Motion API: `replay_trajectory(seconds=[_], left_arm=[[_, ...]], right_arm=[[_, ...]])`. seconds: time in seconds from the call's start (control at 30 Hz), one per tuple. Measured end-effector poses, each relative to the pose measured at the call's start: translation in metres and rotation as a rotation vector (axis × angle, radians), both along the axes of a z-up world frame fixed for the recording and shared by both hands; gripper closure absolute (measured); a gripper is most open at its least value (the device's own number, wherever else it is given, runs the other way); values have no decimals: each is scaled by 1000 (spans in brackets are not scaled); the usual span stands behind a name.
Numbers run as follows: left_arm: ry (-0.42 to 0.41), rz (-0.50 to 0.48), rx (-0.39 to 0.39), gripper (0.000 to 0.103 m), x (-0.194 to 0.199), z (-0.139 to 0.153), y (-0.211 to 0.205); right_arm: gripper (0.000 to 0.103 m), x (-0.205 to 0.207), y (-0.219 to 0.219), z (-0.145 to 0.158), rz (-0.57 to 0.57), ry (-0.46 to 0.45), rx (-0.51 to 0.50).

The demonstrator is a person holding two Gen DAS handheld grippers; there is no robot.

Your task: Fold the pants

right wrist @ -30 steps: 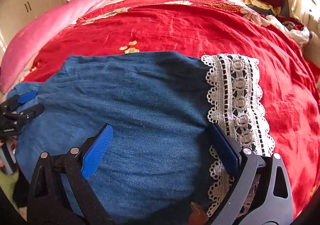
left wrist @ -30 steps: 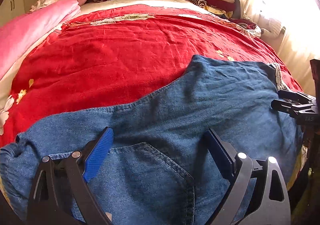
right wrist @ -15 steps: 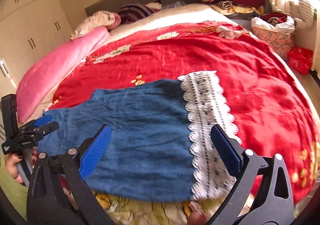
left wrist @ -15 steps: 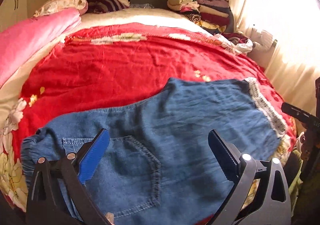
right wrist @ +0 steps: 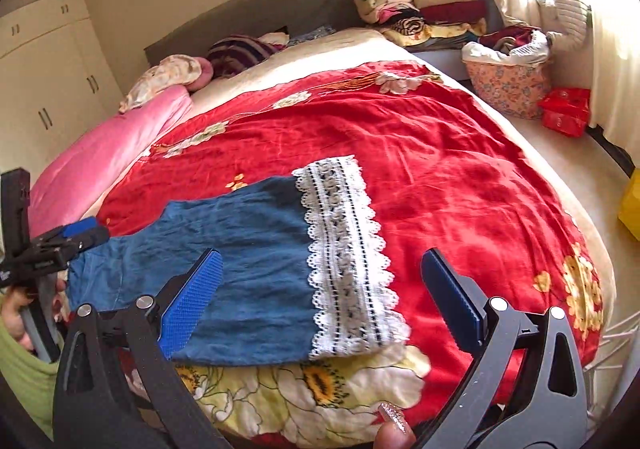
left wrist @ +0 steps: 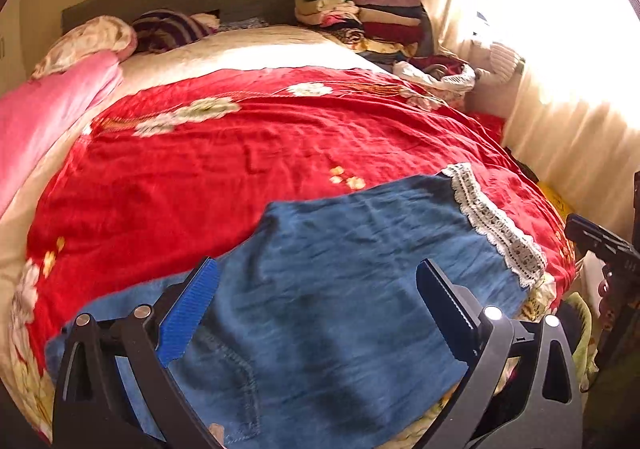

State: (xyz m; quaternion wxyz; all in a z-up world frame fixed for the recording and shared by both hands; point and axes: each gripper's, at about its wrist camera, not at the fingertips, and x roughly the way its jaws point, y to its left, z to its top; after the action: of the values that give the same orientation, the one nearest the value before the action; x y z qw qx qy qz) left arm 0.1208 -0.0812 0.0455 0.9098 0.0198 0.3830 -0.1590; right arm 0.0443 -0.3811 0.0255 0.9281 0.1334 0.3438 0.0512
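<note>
Blue denim pants (left wrist: 360, 289) with a white lace hem (left wrist: 496, 225) lie flat, folded over, on the red bedspread (left wrist: 240, 169) at the bed's near edge. My left gripper (left wrist: 316, 273) hovers above the pocket end, open, with nothing between its blue pads. In the right wrist view the pants (right wrist: 248, 261) and lace hem (right wrist: 344, 249) lie below my right gripper (right wrist: 320, 257), which is open and holds nothing. Each gripper shows in the other's view: the right gripper (left wrist: 600, 245) at the right edge, the left gripper (right wrist: 60, 241) at the left edge.
A pink quilt (right wrist: 100, 157) runs along the bed's left side, with pillows at the headboard. Stacked folded clothes (right wrist: 424, 5) sit at the far right corner. A floral basket (right wrist: 508, 81) and a red box (right wrist: 566, 117) stand on the floor by the curtain. Wardrobe doors (right wrist: 44, 81) stand at left.
Both grippers have lifted and drawn back from the pants, so more of the bed and the pants' full outline show. The pants stay flat on the bedspread.
</note>
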Motion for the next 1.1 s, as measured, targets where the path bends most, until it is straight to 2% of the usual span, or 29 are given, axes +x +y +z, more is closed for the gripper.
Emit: replay_trajectory(seconds=[0.3,0.77,1.0,1.1], left_arm=[[-1,-113,43,4,34,6,-55],[77,-297,103,4,94,-17,-133],[102,-369,112,4,124,-26,-160],[127,-408,87,5,135,-30,-170]], right_arm=[[9,-11,-17,-13,-40,13,26],[9,-7,-19,-42,-46,71,82],[9,-3,-19,-51,-60,94,107],[9,-1,-18,-56,-62,107,110]])
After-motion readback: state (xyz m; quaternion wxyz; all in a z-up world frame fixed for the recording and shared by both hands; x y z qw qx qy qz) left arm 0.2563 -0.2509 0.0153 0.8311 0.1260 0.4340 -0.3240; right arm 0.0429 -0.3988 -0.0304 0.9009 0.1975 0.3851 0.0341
